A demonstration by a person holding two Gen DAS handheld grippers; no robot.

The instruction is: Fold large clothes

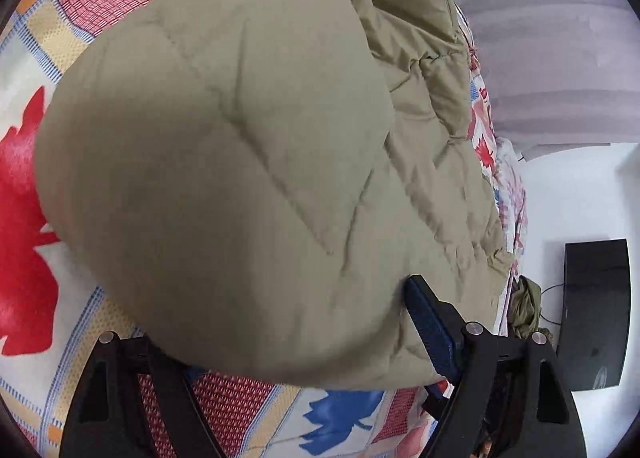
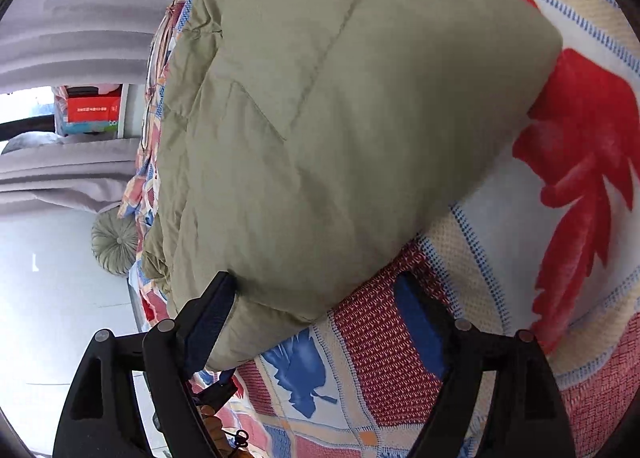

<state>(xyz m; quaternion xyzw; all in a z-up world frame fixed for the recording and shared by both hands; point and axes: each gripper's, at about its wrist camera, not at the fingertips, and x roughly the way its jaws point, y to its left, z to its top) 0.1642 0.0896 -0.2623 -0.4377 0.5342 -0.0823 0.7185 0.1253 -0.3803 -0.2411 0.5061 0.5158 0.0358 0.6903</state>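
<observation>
A khaki quilted jacket (image 1: 240, 157) lies folded in a puffy bundle on the patterned bedspread (image 1: 24, 185). In the left wrist view its near fold bulges between my left gripper's (image 1: 288, 310) wide jaws. It covers the left finger, and the blue pad of the right finger (image 1: 428, 322) rests against its side. In the right wrist view the jacket (image 2: 320, 117) ends in a corner by my right gripper (image 2: 314, 282). Its jaws stand wide. The left finger (image 2: 212, 314) touches the jacket's edge, and the right finger (image 2: 420, 326) hangs free over the bedspread (image 2: 500, 258).
The bed's edge runs close beside the jacket, with white floor beyond. On the floor stand a dark box (image 1: 596, 318), an olive cloth heap (image 1: 524, 310) and a round green cushion (image 2: 114, 242). Grey curtains (image 1: 560, 49) hang behind, beside a red box (image 2: 94, 107).
</observation>
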